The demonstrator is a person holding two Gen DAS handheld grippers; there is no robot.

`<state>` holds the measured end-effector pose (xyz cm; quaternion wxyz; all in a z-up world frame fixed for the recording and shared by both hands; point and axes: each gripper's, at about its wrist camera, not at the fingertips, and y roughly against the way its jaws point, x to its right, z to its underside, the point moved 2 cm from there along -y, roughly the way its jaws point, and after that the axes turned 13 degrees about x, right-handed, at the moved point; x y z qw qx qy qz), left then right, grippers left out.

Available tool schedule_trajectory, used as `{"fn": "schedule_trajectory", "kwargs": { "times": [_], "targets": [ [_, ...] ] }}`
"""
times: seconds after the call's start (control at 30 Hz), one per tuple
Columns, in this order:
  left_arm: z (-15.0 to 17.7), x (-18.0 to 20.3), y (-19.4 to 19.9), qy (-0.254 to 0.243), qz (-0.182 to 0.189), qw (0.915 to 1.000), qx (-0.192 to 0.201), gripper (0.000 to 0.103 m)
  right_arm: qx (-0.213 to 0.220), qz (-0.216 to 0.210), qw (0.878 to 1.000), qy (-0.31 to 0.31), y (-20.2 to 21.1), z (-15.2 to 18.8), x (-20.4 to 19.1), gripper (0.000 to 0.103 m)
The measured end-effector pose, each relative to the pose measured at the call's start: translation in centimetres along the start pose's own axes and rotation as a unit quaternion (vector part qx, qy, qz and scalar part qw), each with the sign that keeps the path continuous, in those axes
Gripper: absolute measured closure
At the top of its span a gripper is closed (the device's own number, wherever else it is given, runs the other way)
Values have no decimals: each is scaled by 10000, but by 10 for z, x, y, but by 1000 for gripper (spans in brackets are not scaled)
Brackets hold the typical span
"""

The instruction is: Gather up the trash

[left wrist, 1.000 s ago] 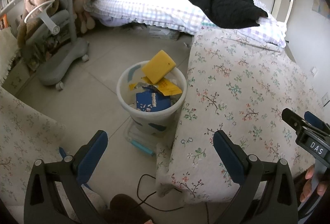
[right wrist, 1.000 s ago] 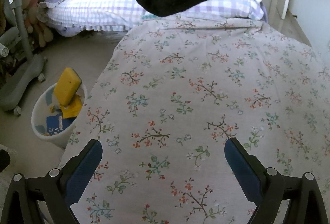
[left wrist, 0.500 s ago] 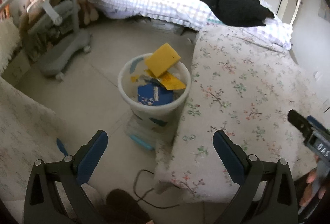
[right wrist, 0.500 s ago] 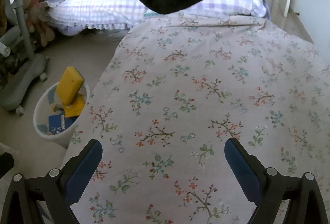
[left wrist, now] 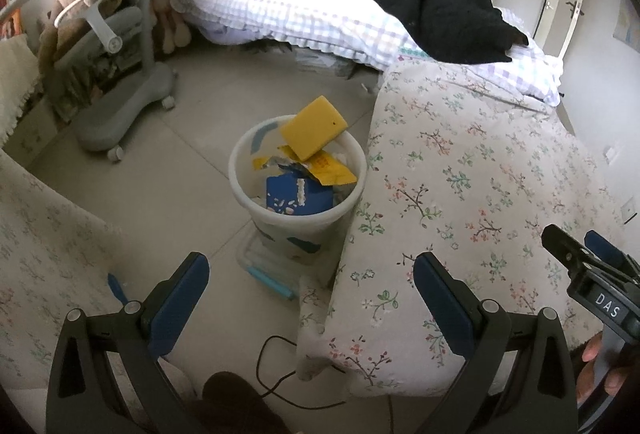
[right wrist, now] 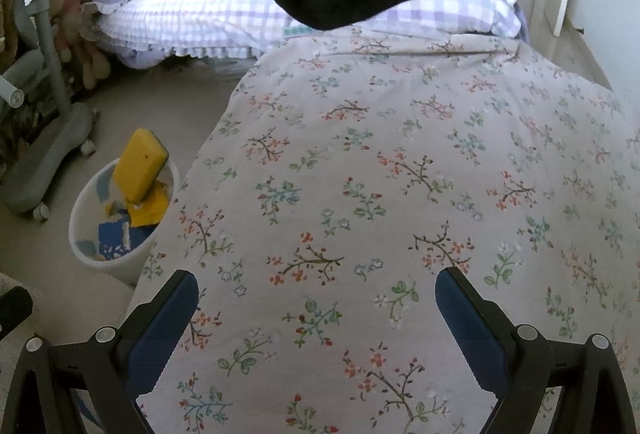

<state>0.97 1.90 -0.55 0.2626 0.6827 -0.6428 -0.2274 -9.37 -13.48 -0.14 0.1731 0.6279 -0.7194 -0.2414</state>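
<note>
A white trash bin (left wrist: 246, 178) stands on the floor beside the floral-covered surface (left wrist: 472, 194). It holds a yellow sponge (left wrist: 312, 132) leaning on its far rim, a yellow wrapper (left wrist: 332, 168) and a blue carton (left wrist: 298, 194). My left gripper (left wrist: 310, 298) is open and empty, above the floor in front of the bin. My right gripper (right wrist: 316, 308) is open and empty over the floral cover (right wrist: 400, 174); it also shows at the right edge of the left wrist view (left wrist: 592, 274). The bin (right wrist: 86, 208) and sponge (right wrist: 138, 166) show at left in the right wrist view.
A clear lidded box (left wrist: 268, 266) lies on the floor under the bin's front. A black cable (left wrist: 280, 374) trails on the floor. A grey wheeled chair (left wrist: 120, 90) stands left. A bed with a black garment (left wrist: 440, 14) lies behind.
The left gripper has drifted slightly back and up, so the bin sits a little lower and more central in its view. The right gripper has shifted slightly. Both stay open and empty.
</note>
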Motion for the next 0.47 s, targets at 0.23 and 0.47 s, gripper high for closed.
{"fn": "schedule_trajectory", "kwargs": {
  "times": [0.23, 0.47],
  "targets": [
    [-3, 1, 1, -30, -31, 10000, 53, 0, -36, -28, 10000, 6, -3, 1, -2, 5],
    [-6, -5, 1, 16, -110, 9999, 3, 0, -49, -8, 10000, 39, -4, 0, -4, 5]
  ]
}}
